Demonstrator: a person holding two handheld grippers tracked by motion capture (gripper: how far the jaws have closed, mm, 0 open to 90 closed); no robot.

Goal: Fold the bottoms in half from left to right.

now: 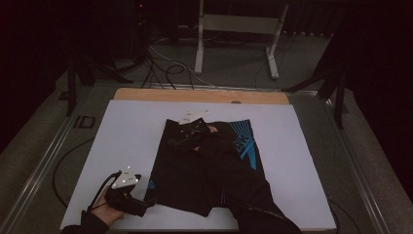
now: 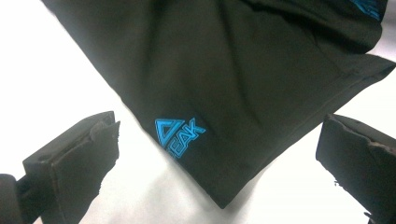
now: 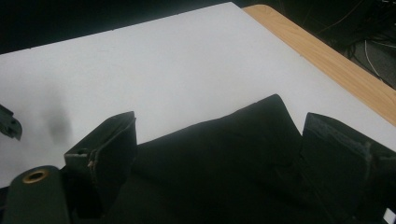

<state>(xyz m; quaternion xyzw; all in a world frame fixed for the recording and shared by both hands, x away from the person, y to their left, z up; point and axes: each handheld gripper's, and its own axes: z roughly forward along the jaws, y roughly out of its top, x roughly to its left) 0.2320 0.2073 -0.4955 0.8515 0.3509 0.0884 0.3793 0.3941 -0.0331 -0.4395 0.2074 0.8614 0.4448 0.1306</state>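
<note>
High view first: one table, its wooden far edge bare, carrying one white board with wide open margins left, right and beyond the cloth. One pair of black shorts lies mid-board, blue print on its right leg, its near hem close to the board's front edge. Two claws in play. Left claw sits at the shorts' near left corner, held by a hand; from the left gripper view its jaws stand wide apart either side of that corner, where a blue logo shows, nothing pinched. Right claw is over the shorts' far edge; the right gripper view has its jaws spread wide, straddling the dark cloth, white board open ahead.
</note>
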